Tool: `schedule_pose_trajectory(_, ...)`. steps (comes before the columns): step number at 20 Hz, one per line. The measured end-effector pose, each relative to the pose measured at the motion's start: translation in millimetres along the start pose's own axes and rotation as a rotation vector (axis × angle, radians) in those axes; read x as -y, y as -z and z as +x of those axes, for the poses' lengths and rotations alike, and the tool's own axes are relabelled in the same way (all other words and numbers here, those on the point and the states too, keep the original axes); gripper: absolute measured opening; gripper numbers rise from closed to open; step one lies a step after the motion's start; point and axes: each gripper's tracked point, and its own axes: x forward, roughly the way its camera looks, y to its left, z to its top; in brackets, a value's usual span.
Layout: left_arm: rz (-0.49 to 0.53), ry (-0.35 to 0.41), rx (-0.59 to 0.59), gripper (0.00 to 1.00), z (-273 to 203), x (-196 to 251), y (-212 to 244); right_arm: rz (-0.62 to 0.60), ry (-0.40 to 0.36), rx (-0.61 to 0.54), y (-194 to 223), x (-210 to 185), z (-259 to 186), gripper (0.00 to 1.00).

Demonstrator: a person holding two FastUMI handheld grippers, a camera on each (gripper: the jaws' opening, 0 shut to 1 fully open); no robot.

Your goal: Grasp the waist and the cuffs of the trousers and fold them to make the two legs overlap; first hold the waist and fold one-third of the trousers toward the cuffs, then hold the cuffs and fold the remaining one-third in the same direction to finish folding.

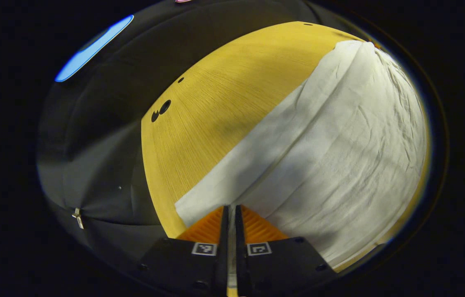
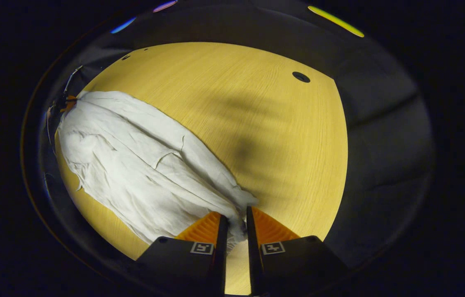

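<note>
White trousers [image 1: 339,144] are stretched lengthwise over the yellow wooden table [image 1: 216,103], wrinkled, with one layer lying over the other. In the left gripper view my left gripper [image 1: 231,212] is shut on the near edge of the cloth, its fingers almost touching. In the right gripper view the trousers [image 2: 133,156] run from the far left down to my right gripper [image 2: 236,222], which is shut on a bunched corner of the fabric. The left gripper [image 2: 66,103] shows small at the garment's far end. I cannot tell which end is the waist.
The table [image 2: 257,123] lies bare beyond the trousers, with small dark holes [image 2: 301,77] [image 1: 165,106] in its top. The booth's black cloth wall [image 2: 381,123] closes in behind the table edges.
</note>
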Motion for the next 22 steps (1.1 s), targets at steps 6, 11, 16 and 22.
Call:
schedule_pose_trajectory(6,-0.054,-0.022,-0.039,0.84,-31,-4,20,0.586,-0.015,0.149,6,-12,-54,0.67)
schedule_pose_trajectory(11,-0.221,0.025,-0.027,0.91,-75,9,32,1.118,0.009,0.164,70,-37,-73,0.70)
schedule_pose_trajectory(16,-0.484,0.004,0.058,0.93,-116,9,23,1.382,0.003,0.257,89,-45,-62,0.70)
schedule_pose_trajectory(22,-0.713,0.049,0.156,0.94,-143,36,7,1.457,0.058,0.345,77,-52,-37,0.70)
